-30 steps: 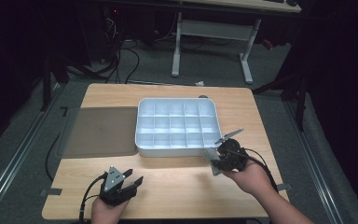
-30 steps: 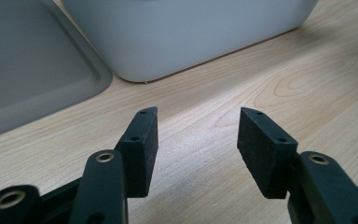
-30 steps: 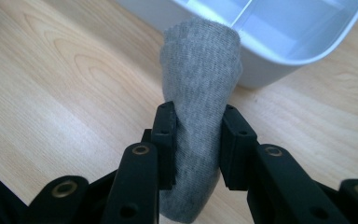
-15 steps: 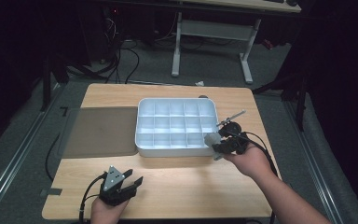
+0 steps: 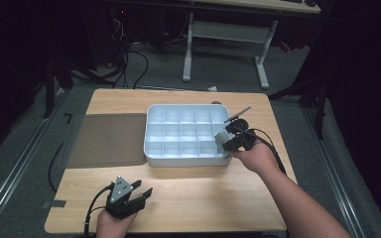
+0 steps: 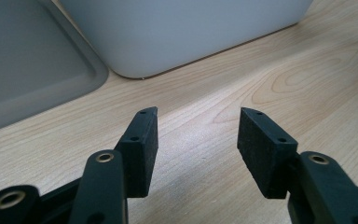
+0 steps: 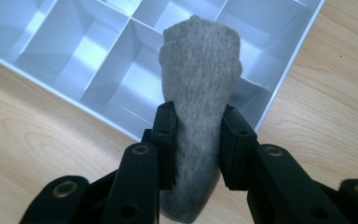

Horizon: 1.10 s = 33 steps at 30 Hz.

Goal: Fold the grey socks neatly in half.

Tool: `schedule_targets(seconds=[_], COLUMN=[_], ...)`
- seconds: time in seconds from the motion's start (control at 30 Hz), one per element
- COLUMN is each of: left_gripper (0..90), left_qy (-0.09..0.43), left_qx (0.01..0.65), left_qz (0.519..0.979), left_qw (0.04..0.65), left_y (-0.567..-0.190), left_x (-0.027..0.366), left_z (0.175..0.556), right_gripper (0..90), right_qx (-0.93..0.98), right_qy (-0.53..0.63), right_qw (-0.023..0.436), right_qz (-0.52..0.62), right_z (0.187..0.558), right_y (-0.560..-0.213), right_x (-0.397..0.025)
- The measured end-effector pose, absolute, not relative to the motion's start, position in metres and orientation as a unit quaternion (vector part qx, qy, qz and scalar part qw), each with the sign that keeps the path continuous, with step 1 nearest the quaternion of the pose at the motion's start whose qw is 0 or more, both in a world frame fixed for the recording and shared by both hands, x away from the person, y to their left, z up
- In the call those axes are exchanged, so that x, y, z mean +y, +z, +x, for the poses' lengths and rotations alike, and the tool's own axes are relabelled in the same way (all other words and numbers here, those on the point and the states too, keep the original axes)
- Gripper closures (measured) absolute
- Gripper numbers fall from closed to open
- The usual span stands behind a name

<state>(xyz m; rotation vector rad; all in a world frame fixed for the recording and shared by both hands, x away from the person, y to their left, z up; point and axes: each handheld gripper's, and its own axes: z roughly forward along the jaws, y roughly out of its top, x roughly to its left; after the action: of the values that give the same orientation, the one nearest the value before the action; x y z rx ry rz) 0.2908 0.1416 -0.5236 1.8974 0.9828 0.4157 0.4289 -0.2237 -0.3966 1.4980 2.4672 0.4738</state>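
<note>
A rolled grey sock (image 7: 200,84) is pinched between the jaws of my right gripper (image 7: 198,135), which hovers over the front right corner of the white compartment tray (image 7: 74,51). From above, that sock (image 5: 221,139) and right gripper (image 5: 234,140) sit at the tray's (image 5: 151,134) right front edge. My left gripper (image 5: 129,195) rests low near the table's front left, jaws apart. In the left gripper view the gripper (image 6: 198,137) is open over bare wood, with the tray's white wall (image 6: 182,32) ahead.
A flat grey lid or mat (image 5: 106,140) lies left of the tray, its edge (image 6: 32,70) close to my left gripper. The wooden table (image 5: 193,198) has open room along the front. A desk frame and cables stand beyond the far edge.
My right gripper has carried the sock forward and leftward, from the table right of the tray to over the tray's front right corner. The left gripper has stayed put.
</note>
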Motion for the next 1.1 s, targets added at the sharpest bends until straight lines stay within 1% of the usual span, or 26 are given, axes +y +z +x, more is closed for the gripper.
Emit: schedule_targets(seconds=[0.17,0.3,1.1], left_gripper=[48.3,48.3,48.0], left_qy=[0.166,0.166,0.171], left_qx=[0.398,0.396,0.397], left_qz=[0.774,0.776,0.775], left_qw=[0.463,0.462,0.461], left_y=[-0.524,-0.524,-0.525], left_x=[0.142,0.141,0.142], left_z=[0.291,0.291,0.293], right_gripper=[71.4,71.4,72.2], right_qx=[0.835,0.832,0.837], right_qy=[0.147,0.135,0.077], right_qw=[0.113,0.107,0.096], right_qz=[0.518,0.528,0.534], right_z=[0.439,0.445,0.459], right_y=[-0.401,-0.405,-0.437], right_x=[-0.222,-0.222,-0.214])
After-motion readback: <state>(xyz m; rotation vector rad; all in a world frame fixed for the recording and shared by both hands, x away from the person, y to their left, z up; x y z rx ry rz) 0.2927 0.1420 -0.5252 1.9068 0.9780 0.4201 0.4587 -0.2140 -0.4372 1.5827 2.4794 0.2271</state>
